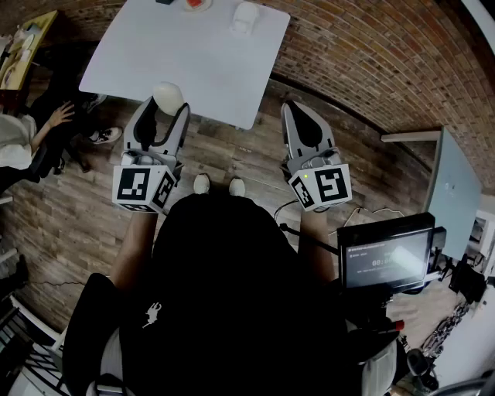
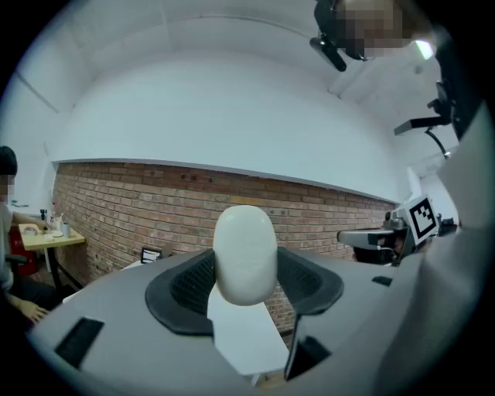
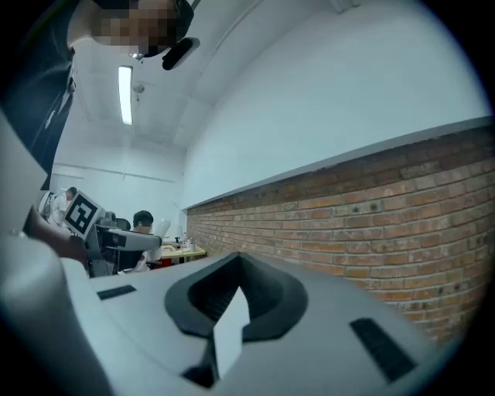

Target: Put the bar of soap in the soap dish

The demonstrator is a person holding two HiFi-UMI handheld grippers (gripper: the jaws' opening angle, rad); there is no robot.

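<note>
A white oval bar of soap (image 1: 168, 97) (image 2: 245, 254) sits upright between the black pads of my left gripper (image 1: 164, 107) (image 2: 245, 272), which is shut on it and held level just short of the white table's (image 1: 155, 62) near edge. My right gripper (image 1: 298, 110) (image 3: 235, 261) is level beside it, its jaws meeting at the tips with nothing between them. At the table's far side stands a small white object (image 1: 245, 17) that may be the soap dish. An orange thing (image 1: 197, 4) lies left of it.
A brick wall (image 1: 363, 54) runs behind the table, and the floor (image 1: 69, 224) is wood planks. A person sits at the left (image 1: 31, 139) by a cluttered desk (image 1: 23, 42). A lit screen (image 1: 383, 259) and a grey panel (image 1: 456, 189) stand at the right.
</note>
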